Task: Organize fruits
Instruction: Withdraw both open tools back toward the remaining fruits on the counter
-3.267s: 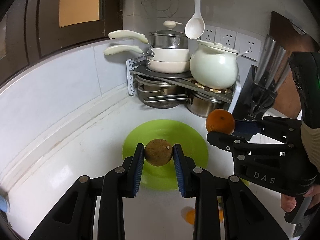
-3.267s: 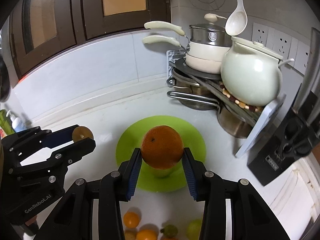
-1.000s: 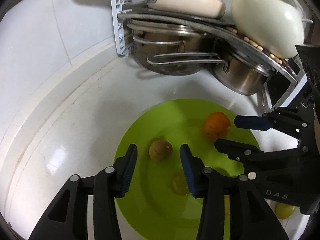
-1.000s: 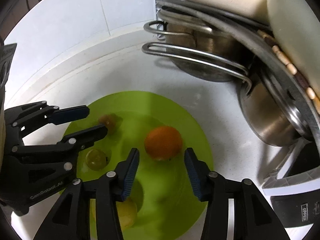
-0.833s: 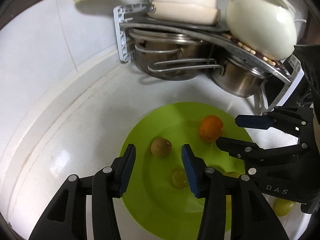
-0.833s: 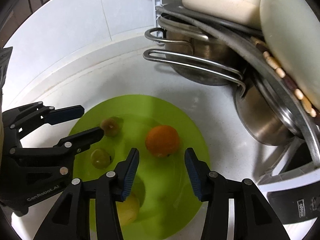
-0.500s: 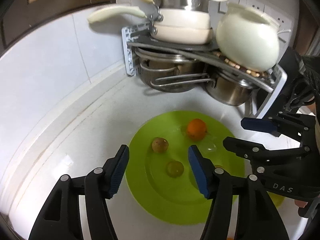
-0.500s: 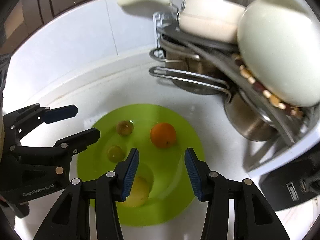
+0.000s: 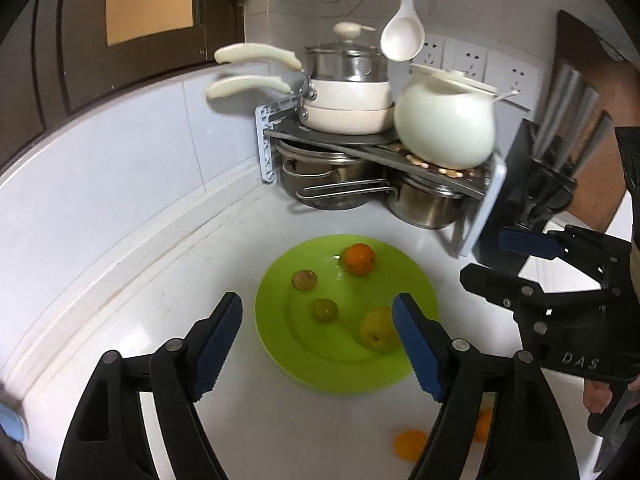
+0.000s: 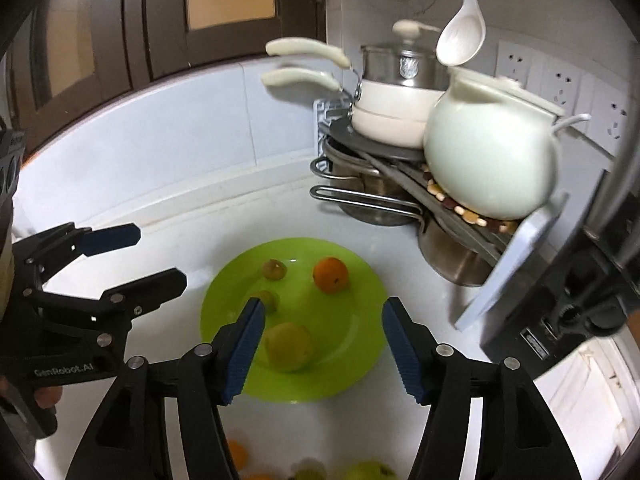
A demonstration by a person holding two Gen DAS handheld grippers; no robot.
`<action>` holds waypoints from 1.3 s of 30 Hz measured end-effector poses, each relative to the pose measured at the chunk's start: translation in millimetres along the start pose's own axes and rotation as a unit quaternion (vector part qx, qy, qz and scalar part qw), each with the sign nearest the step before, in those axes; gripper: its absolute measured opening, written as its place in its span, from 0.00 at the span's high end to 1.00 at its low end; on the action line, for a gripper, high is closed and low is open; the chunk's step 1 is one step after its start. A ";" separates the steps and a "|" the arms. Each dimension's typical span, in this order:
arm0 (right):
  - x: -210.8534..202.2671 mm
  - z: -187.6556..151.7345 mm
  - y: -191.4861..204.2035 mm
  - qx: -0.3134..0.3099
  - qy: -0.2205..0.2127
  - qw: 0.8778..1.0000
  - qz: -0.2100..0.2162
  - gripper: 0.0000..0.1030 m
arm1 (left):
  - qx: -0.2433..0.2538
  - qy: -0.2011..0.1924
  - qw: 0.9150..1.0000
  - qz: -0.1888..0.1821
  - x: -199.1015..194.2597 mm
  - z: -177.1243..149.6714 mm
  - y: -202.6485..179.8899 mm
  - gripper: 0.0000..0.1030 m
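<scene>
Both fruits carried 3.3 s ago are now released: the orange (image 9: 359, 259) and the small brown fruit (image 9: 305, 279) are seen lying on the green plate (image 9: 280, 332), far side, apart from each other; since 1.0 s ago both grippers have been pulled back and up, so the plate sits lower and smaller in each view. Left gripper (image 9: 318, 344) is empty with jaws spread wide; right gripper (image 10: 322, 346) likewise empty and wide apart; nothing is touched by either.

Four fruits are counted on the plate: the orange, the brown fruit, a small green fruit (image 9: 325, 311) near the middle, and a larger yellow-green fruit (image 9: 377, 334) at the near right. This drop is judged done; more fruit is left on the white counter (image 9: 132, 312) near the camera, so another pick is judged to be next.

Poorly resolved: the loose orange fruits (image 9: 409, 444) on the counter are partly hidden behind the left gripper's right finger; in the right wrist view the near-edge fruits (image 10: 370, 471) are blurred and cut by the frame, so count and kind cannot be told; the yellow-green fruit is clipped by the finger pad in the left view; the pot rack (image 9: 360, 148) at the far corner is irrelevant.
</scene>
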State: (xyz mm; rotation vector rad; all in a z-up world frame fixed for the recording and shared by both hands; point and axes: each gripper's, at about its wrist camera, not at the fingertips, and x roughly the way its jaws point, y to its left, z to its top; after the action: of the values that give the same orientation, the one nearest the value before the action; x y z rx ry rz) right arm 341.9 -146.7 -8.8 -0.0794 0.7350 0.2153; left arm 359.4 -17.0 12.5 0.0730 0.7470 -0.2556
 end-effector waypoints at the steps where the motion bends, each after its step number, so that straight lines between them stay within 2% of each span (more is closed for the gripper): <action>1: -6.5 -2.5 1.2 0.001 -0.004 1.000 0.000 0.40 | 0.000 -0.002 1.000 -0.002 -5.1 -2.7 -1.8 0.24; 9: -48.4 -27.8 10.0 0.006 -0.029 1.000 -0.008 0.40 | 0.020 -0.019 1.000 0.005 -42.1 -27.6 -23.7 0.19; 20: -83.1 -63.3 13.4 -0.002 -0.037 0.999 -0.016 0.40 | 0.038 -0.038 0.999 0.010 -77.7 -63.7 -50.5 0.18; 26: -96.3 -83.7 14.8 -0.007 -0.044 0.999 -0.015 0.40 | 0.045 -0.032 0.998 0.016 -82.4 -80.4 -61.5 0.17; 30: -99.5 -99.3 14.0 -0.008 -0.040 0.999 -0.013 0.40 | 0.045 -0.021 0.999 0.007 -80.2 -91.8 -68.5 0.17; 39: -96.4 -128.1 10.0 -0.007 -0.027 1.000 -0.009 0.40 | 0.046 -0.027 0.999 0.011 -75.3 -117.0 -81.1 0.17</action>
State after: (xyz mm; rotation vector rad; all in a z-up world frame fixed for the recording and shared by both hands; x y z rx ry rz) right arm 186.1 -171.9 -38.6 -0.0942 0.6779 0.2044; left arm 208.2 -61.8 -20.0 0.1598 0.6812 -0.2705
